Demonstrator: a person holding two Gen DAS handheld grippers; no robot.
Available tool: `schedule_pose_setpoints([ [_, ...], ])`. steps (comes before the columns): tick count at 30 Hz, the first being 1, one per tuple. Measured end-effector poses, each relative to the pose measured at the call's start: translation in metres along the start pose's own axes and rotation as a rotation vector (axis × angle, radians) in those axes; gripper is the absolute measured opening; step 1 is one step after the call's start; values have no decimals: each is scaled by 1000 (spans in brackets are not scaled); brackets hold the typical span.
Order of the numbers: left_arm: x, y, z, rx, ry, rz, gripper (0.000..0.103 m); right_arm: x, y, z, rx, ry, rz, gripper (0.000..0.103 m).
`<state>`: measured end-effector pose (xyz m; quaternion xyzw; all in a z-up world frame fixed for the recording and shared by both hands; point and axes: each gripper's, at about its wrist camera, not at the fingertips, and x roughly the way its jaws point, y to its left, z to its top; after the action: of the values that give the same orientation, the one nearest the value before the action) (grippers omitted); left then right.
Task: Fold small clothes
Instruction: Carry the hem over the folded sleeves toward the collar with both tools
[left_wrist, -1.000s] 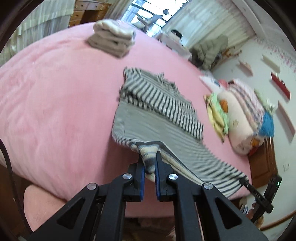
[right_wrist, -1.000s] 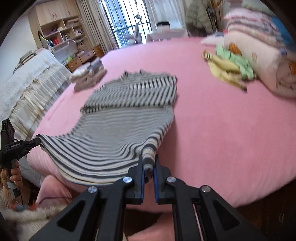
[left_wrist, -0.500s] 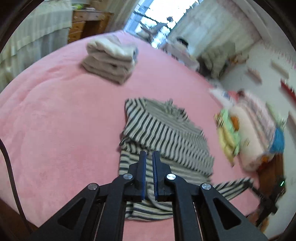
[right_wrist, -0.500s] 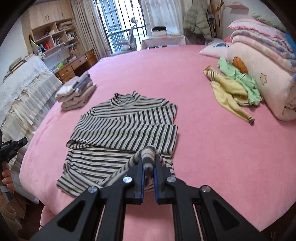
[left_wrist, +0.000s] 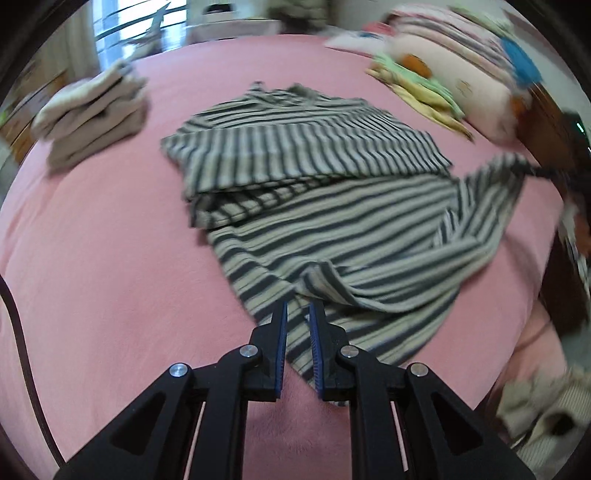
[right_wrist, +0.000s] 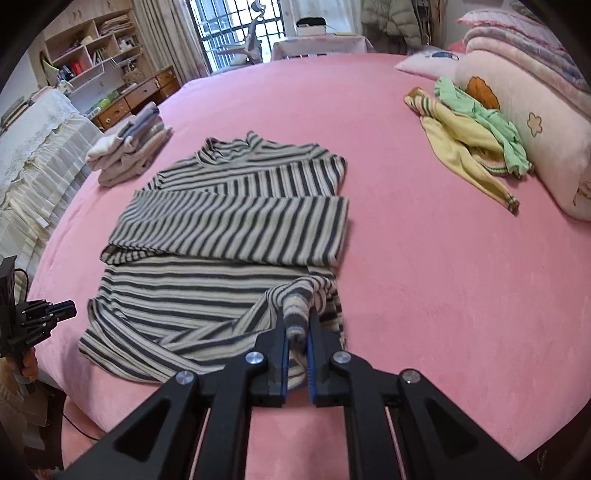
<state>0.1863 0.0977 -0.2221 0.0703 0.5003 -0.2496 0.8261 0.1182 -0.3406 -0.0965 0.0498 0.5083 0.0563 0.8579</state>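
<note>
The pink bed fills most of the room, with a rolled quilt along its right side. In the middle lies the striped top, sleeves folded across its chest. A stack of folded clothes sits beyond its left shoulder. The right tongs are clamped on the hem's right corner, lifting it. The left tongs stand slightly apart over the hem, gripping nothing.

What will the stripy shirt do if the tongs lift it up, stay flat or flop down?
Probably flop. The stripy shirt already bunches into a soft hump where the right tongs pinch it. It sags in loose folds beside the left tongs, so it seems thin and light. The fuzzy pink bed cover may drag on it.
</note>
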Motion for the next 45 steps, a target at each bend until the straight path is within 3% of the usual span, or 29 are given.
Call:
schedule_pose_setpoints([
  [3,8,-4,6,97,24,-54,10,3,-5,-1,12,11,-12,7],
  [10,28,-12,22,268,100,-99,16,7,-9,-1,30,24,-20,7],
  [14,37,-19,24,381,135,-103,28,9,-3,1,15,25,-14,7],
  [18,44,-18,26,423,150,-103,43,15,3,3,8,36,-13,7],
  [24,54,-15,32,454,150,-173,44,31,2,4,29,70,-22,7],
  [25,56,-15,32,462,158,-187,44,33,1,4,36,75,-24,7],
  [27,62,-17,33,478,188,-224,29,39,-1,3,42,86,-31,7],
  [29,67,-20,33,498,220,-263,22,43,-2,3,47,96,-30,7],
  [33,70,-22,35,490,220,-296,8,48,-3,3,52,110,-38,7],
  [39,50,-23,42,411,108,-194,4,46,-5,4,62,103,-28,7],
  [42,28,-24,48,347,27,-111,4,39,-5,8,63,85,-16,7],
  [45,4,-21,61,231,-55,24,4,27,-2,15,58,48,-5,7],
])
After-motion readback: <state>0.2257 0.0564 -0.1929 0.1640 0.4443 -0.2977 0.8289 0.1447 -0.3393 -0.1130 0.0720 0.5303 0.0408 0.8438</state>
